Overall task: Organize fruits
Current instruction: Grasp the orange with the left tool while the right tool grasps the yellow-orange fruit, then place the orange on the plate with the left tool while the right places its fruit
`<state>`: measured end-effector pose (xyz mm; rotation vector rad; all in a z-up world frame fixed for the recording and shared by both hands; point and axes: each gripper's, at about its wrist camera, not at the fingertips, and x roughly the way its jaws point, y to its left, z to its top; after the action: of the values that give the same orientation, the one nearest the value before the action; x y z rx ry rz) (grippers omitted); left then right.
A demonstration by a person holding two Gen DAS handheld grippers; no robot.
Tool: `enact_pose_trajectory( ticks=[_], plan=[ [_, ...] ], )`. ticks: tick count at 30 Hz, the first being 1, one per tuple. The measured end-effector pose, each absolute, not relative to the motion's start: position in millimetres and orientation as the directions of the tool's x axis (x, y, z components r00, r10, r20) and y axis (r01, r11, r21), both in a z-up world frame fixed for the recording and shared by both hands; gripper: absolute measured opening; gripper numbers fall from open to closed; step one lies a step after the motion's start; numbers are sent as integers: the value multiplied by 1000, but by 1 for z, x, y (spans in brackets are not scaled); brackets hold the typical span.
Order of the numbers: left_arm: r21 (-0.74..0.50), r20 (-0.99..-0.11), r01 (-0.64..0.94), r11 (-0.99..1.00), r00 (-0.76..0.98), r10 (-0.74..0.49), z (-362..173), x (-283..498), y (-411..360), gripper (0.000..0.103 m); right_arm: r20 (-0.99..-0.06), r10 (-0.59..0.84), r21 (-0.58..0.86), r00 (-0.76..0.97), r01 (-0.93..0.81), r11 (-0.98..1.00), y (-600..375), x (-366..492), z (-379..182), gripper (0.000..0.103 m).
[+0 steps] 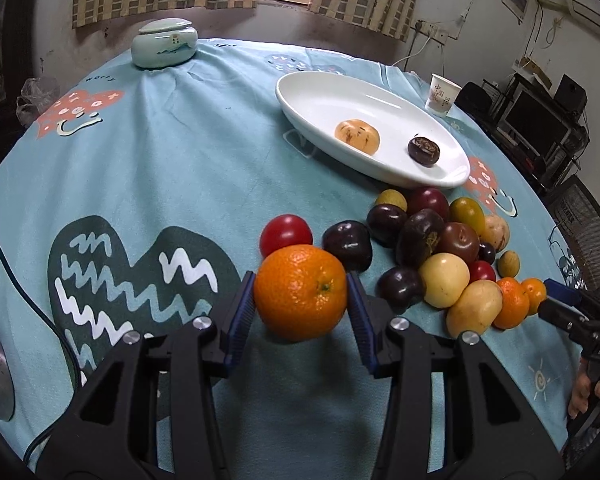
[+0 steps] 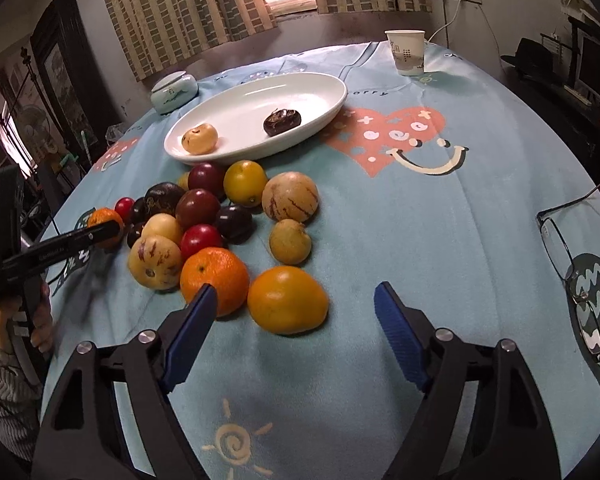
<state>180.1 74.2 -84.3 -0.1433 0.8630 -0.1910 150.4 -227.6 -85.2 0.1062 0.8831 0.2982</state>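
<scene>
step: picking fruits for the plate (image 1: 300,92) | left gripper (image 1: 300,294): fingers clamped on an orange (image 1: 300,292), just above the surface (image 1: 160,168) | right gripper (image 2: 296,312): fingers apart around a yellow-orange fruit (image 2: 287,300), not touching | next: carry the orange to the plate, release gently

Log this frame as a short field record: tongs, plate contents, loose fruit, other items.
left tongs: pads closed on the orange
right tongs: open, around an orange-yellow fruit, not touching it
plate: one pale yellow fruit, one dark fruit
loose fruit: mixed pile on the tablecloth, beside the plate
other: paper cup, lidded jar, glasses
</scene>
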Motion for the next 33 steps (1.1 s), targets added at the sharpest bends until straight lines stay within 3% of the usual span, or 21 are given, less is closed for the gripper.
enact_pose_trajectory(
  ticks=[7, 18, 25, 29, 33],
  plan=[
    [-188, -734, 122, 975, 642, -222, -82, 179, 70, 46, -782, 303, 199, 544, -243, 950, -217, 159, -93, 59],
    [-206, -749, 148, 967, 613, -253, -86, 183, 67, 46, -764, 378, 291, 523, -244, 925, -224, 167, -95, 45],
    [-209, -749, 165, 964, 606, -266, -86, 183, 64, 46, -756, 405, 312, 514, -261, 913, -226, 168, -94, 44],
    [-195, -720, 182, 964, 640, -267, -66, 185, 61, 45, -700, 428, 332, 572, -269, 904, -235, 174, -68, 44],
    [-172, -677, 171, 970, 695, -243, -26, 213, 58, 45, -584, 412, 303, 699, -283, 910, -236, 201, 0, 44]
  ],
)
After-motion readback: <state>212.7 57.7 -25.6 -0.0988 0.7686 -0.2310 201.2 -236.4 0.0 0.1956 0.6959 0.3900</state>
